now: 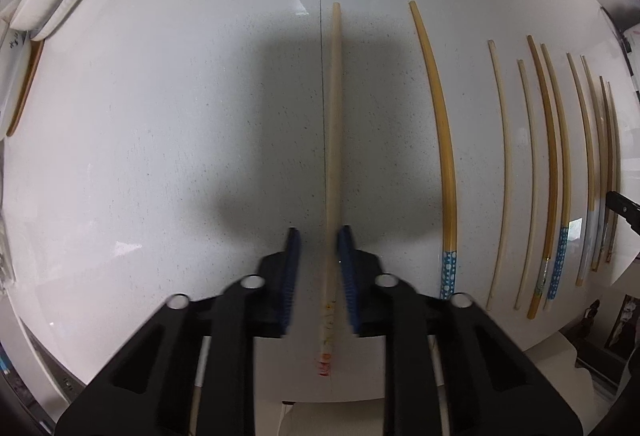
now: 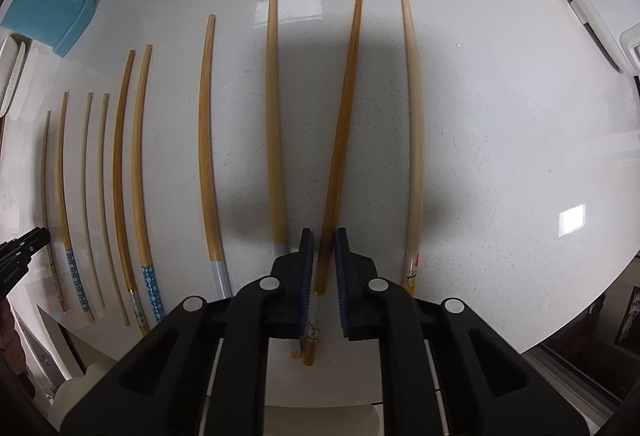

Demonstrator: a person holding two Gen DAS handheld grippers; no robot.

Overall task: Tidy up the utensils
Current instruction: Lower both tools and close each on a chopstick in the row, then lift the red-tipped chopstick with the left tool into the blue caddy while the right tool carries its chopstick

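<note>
Left wrist view: the left gripper [image 1: 318, 242] points straight down at the white table [image 1: 160, 139], a pale chopstick [image 1: 335, 139] running between its blue pads [image 1: 349, 268].
Left grip: the picture shows a sliver of gap either side of the stick, but the jaws read as closed, so I call it clamped on the pale chopstick near its decorated butt end.
Right wrist view: the right gripper [image 2: 323, 242] does the same over a brown chopstick [image 2: 340, 139], which lies slanted against the neat row.
Right grip: jaws closed in, pinching the brown chopstick low down, near its thick end.
Where the rest lie: a dotted chopstick [image 1: 442, 155] just beside the pale one, more sticks lined up beyond; a blue holder [image 2: 52, 7] waits at the table's far edge.
Handling: light, stiff, smooth sticks; likely slippery, prone to pivot in a pinch.
Best hold: the thick end, square across, so the long tip does not swing.
</note>
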